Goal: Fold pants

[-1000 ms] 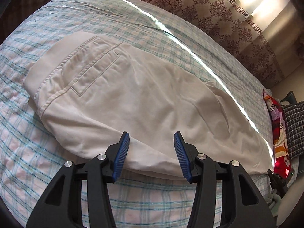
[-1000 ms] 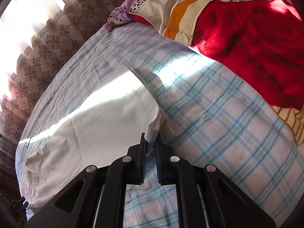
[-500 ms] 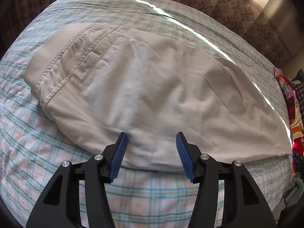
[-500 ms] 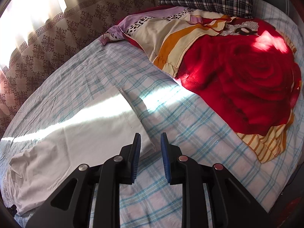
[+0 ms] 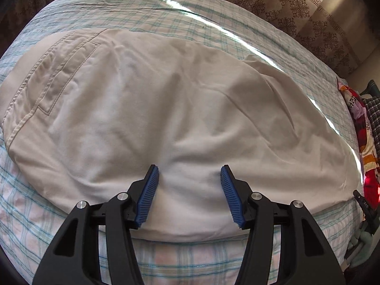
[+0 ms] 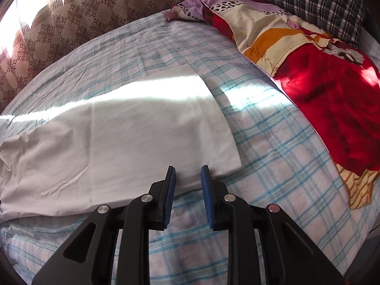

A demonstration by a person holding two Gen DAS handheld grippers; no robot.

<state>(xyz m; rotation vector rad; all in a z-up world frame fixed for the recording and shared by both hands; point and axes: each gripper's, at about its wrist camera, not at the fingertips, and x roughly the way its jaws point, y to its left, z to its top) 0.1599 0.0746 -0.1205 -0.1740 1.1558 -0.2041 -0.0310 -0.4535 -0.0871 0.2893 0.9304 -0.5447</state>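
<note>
Cream pants [image 5: 166,109] lie flat on the checked bed sheet [image 5: 190,256], folded lengthwise, waistband and back pocket at the left, legs running right. My left gripper [image 5: 188,185] is open, its fingers over the pants' near edge around mid-length. In the right wrist view the leg end [image 6: 142,137] with its stitched hem lies flat in a strip of sunlight. My right gripper [image 6: 187,178] is open and empty, at the near edge of the leg beside the hem corner.
A red and patterned blanket [image 6: 320,90] and a dark checked pillow [image 6: 315,2] lie at the right of the bed. A brown patterned curtain [image 6: 71,16] hangs behind it. The bed edge is just below both grippers.
My right gripper has let go of the hem corner and opened; the leg end now lies flat. My left gripper has moved in over the pants' near edge, still open.
</note>
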